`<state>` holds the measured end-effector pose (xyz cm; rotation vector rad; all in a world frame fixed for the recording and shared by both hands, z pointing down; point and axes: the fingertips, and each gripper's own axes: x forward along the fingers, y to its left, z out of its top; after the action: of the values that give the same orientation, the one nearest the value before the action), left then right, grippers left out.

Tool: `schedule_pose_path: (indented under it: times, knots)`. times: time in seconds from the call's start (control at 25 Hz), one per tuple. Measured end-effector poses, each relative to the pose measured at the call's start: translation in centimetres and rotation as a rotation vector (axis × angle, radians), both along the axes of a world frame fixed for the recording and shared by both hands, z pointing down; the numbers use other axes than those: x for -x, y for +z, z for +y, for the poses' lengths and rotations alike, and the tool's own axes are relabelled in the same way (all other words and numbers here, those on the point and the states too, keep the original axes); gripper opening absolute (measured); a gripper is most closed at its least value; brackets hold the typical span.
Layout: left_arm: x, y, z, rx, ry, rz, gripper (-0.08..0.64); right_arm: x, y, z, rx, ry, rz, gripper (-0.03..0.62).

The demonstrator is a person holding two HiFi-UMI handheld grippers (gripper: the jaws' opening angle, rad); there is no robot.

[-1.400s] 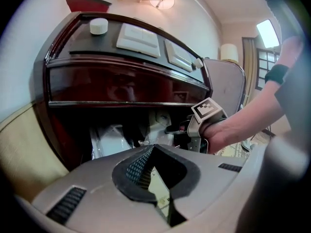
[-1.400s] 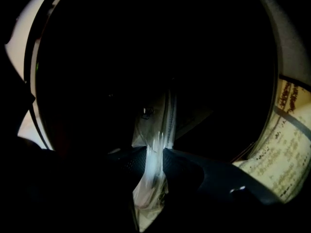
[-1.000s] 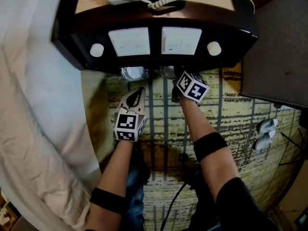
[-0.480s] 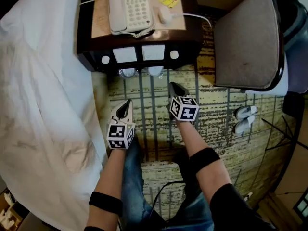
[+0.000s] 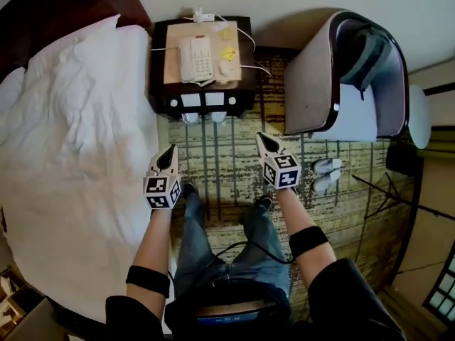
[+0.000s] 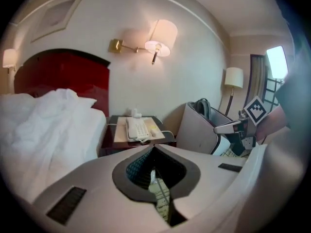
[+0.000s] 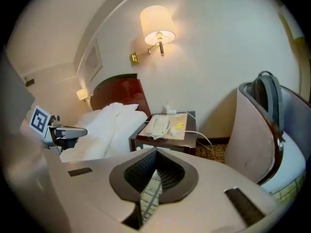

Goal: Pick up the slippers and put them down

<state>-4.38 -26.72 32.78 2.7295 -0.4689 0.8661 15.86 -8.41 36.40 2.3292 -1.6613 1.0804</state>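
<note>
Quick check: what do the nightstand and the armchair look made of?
Nightstand: dark reddish-brown wood, apparently polished, judging by a slight sheen; the top panel is paler. Armchair: matte grey-beige upholstery, probably woven fabric, with no shine and a dark trim along its edge.

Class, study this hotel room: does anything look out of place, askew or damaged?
Nothing is spilled or broken. The white duvet is rumpled, and a backpack is slumped in the armchair. The white slippers lie together on the carpet beside it.
</note>
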Motion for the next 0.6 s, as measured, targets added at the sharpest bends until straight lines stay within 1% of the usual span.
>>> schedule_pose_path:
  times: [0.12,0.28,0.4,0.6]
  knots:
    - [0.7,-6.0,-0.3,-0.017,-0.017,0.033,0.003,-0.6,-6.3,2.5,0.004,-0.001,0.062,0.000]
    - [2.3,-12.0,0.0,-0.037,-0.034,0.065,0.003,-1.2,-12.8,5.8,-0.029,0.061,0.076,0.000]
    - [2.7,-15.1,0.5,-0.054,-0.031,0.086,0.003,-2.2,-16.1,8.0,-0.048,0.105,0.089,0.000]
    - [2.7,-18.3,1.4,-0.061,0.004,0.109,0.003,-3.1,-19.2,10.8,-0.061,0.158,0.107,0.000]
